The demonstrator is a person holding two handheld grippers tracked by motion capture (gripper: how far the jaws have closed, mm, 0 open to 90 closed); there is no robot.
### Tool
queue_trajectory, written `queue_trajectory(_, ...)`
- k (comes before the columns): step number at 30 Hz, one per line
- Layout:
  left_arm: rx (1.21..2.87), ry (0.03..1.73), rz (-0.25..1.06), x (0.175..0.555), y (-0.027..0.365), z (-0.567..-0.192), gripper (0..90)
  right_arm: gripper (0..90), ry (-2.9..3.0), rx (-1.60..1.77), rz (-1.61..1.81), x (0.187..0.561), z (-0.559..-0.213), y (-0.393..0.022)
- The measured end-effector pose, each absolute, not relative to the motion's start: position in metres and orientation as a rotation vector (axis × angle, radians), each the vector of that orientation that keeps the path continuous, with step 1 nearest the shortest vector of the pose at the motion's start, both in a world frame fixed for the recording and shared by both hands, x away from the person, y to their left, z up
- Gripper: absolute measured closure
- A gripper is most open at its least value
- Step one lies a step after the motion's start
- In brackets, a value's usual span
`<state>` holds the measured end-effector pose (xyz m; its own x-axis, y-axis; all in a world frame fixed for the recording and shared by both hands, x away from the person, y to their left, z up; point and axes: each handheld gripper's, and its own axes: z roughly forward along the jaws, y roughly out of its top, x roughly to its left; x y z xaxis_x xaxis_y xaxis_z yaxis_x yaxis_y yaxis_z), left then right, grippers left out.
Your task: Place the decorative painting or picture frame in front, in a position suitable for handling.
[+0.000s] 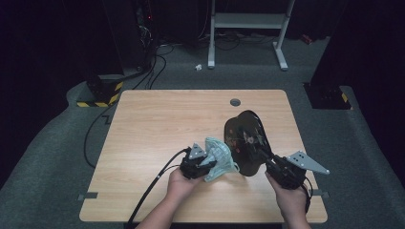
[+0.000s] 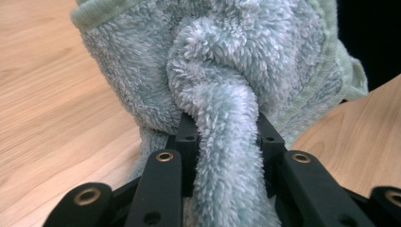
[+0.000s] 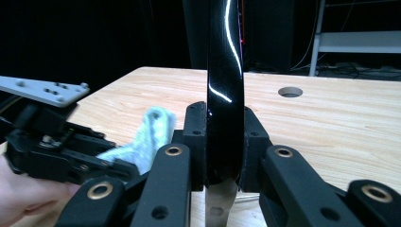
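Looks like wiping a glossy black plate (image 1: 246,143) held on edge, right of desk (image 1: 157,119) centre; right tongs (image 3: 225,142) clamped on its rim; left tongs (image 2: 222,137) pinching a fluffy mint towel (image 2: 213,61), bunched, against the plate's left face; best rubbed in light strokes, rim grip kept firm.

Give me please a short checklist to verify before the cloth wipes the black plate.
1. Left gripper shut on the fluffy cloth: ok, a twisted fold sits between its jaws.
2. Right gripper shut on the black plate: ok, the jaws clamp its rim.
3. Plate lifted and tilted up from the table: ok.
4. Cloth touching the plate: cannot tell; in the high view they meet edge to edge.
5. Enough cloth free beyond the jaws for wiping: ok, a big bunch hangs out.
6. Plate surface already clean: cannot tell, it is dark and glossy.
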<state>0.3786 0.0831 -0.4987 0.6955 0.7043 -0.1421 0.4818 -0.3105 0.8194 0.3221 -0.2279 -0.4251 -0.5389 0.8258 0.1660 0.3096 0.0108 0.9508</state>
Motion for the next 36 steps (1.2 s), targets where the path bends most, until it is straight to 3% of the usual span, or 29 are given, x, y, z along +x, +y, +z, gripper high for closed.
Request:
queue_trajectory(13, 1.944, 0.905, 0.321, 0.374, 0.090, -0.496, 70.1, 76.1, 1.837, 1.170, 1.559, 0.322, -0.427, -0.230)
queue_trajectory(28, 1.929, 0.886, 0.311, 0.368, 0.091, -0.496, 70.1, 58.6, 1.861, 1.160, 1.526, 0.318, -0.434, -0.228)
queue_trajectory(36, 1.888, 0.892, 0.297, 0.370, 0.093, -0.492, 70.1, 57.2, 1.906, 1.199, 1.463, 0.315, -0.449, -0.224)
